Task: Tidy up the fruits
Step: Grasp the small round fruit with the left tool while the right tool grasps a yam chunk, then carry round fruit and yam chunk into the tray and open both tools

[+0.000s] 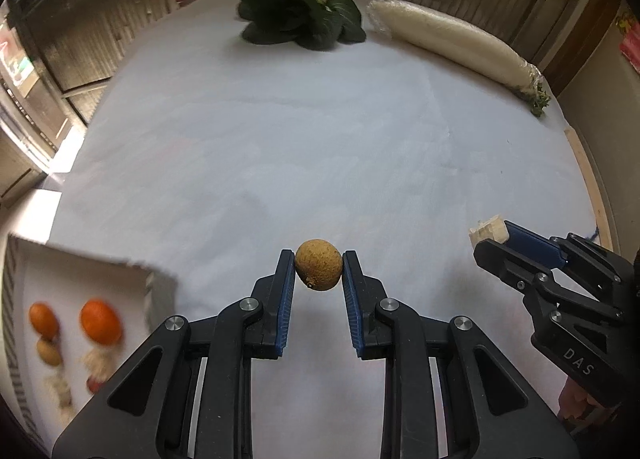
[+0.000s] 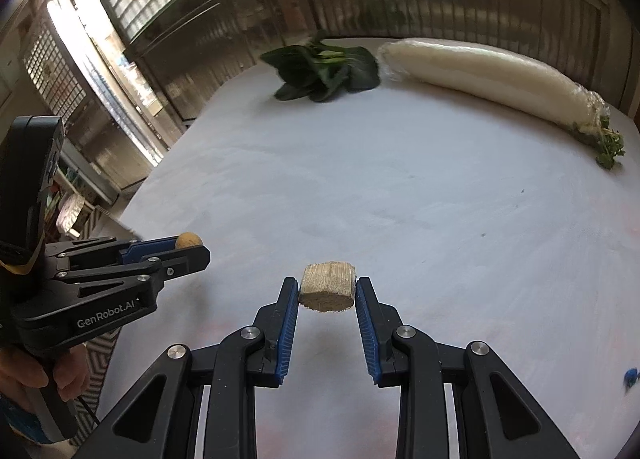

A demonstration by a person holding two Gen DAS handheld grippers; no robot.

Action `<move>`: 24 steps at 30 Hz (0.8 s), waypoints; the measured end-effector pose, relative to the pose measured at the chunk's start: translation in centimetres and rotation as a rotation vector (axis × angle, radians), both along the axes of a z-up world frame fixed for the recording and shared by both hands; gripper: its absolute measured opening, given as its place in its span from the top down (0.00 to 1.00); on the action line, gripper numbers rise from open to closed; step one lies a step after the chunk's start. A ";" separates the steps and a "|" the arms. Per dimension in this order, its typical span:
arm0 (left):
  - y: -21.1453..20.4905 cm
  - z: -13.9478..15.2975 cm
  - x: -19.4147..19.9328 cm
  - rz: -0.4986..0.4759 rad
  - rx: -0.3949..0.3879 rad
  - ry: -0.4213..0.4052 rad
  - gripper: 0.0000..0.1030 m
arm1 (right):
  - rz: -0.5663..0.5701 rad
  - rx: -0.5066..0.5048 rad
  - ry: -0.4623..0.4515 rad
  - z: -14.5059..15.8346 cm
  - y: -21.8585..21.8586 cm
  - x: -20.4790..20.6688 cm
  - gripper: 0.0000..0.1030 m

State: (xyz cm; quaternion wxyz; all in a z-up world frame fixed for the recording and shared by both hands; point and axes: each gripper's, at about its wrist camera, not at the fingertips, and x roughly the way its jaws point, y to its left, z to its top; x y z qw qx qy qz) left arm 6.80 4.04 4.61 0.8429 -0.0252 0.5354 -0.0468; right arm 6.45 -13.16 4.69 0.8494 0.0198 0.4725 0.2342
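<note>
Fruits, sorted lot: white tray at far left, patterned rim, holding two orange citrus, a small brown round fruit and blurred pale pieces. Brown round fruit, rough tan skin, clamped between the blue pads of the left gripper above the white table; stem nub points down-left. Pale fibrous chunk, blocky with a flat cut face, long axis crosswise, pinched in the right gripper. Far edge: leafy greens; wrapped white radish, lying slantwise, leaf end to the right.
</note>
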 end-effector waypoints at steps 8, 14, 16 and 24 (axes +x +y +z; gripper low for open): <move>2.6 1.4 -4.5 0.051 0.013 -0.018 0.78 | 0.089 -0.009 -0.015 1.2 3.3 -3.6 0.73; 5.0 2.2 -7.7 0.105 0.022 -0.032 0.78 | 0.171 -0.016 -0.034 2.1 6.2 -5.8 0.73; 5.8 2.4 -8.5 0.123 0.022 -0.036 0.78 | 0.200 -0.017 -0.040 2.4 7.2 -6.5 0.73; 9.3 3.0 -11.5 0.210 0.029 -0.046 0.78 | 0.316 -0.020 -0.062 3.4 11.7 -8.7 0.73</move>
